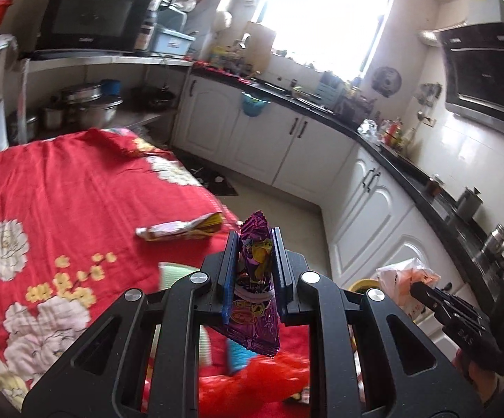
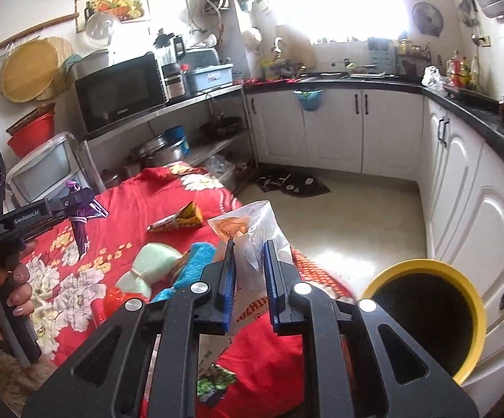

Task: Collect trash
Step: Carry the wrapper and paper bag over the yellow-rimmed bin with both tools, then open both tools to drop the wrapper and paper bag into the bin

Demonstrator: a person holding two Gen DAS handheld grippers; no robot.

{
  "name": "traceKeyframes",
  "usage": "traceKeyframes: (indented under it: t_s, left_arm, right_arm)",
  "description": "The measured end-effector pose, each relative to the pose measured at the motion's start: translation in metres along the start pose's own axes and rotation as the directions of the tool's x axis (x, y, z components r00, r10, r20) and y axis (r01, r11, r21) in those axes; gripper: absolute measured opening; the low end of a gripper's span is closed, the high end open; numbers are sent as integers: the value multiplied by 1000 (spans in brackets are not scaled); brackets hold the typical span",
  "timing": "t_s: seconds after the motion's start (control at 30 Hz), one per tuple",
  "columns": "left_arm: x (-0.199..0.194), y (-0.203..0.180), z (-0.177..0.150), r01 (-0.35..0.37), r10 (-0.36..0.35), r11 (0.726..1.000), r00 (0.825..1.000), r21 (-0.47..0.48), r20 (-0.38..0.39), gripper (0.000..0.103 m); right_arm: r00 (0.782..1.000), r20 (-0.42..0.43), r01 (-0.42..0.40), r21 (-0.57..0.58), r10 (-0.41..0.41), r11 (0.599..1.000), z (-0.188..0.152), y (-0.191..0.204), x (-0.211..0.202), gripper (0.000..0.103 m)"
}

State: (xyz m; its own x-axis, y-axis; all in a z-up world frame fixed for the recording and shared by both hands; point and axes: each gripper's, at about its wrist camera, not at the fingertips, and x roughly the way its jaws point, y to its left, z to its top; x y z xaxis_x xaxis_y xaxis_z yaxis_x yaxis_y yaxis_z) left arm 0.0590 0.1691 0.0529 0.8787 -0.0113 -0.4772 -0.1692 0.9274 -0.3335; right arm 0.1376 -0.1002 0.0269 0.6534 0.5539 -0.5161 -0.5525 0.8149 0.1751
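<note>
Left gripper (image 1: 254, 271) pinches a purple snack wrapper (image 1: 255, 289) above the red floral cloth (image 1: 77, 181); right gripper (image 2: 248, 278) clamps a clear plastic bag (image 2: 252, 230). Both pieces look lifted and ready for dropping. Next, carry them right to the yellow-rimmed bin (image 2: 426, 317), whose dark inside seems empty. A yellow wrapper (image 2: 178, 221) lies ahead.

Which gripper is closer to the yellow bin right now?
Right. The right gripper, shut on a clear bag, sits just beside the yellow bin. The left gripper, holding a purple wrapper, is farther off over the red cloth.
</note>
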Motion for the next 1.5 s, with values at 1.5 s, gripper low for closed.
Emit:
traceKeyframes:
  t_s: [1.5]
  left_arm:
    - [100, -215, -40, 350, -315, 912, 931, 212, -183, 13]
  right_arm:
    - [884, 74, 446, 155, -461, 881, -27, -162, -86, 15]
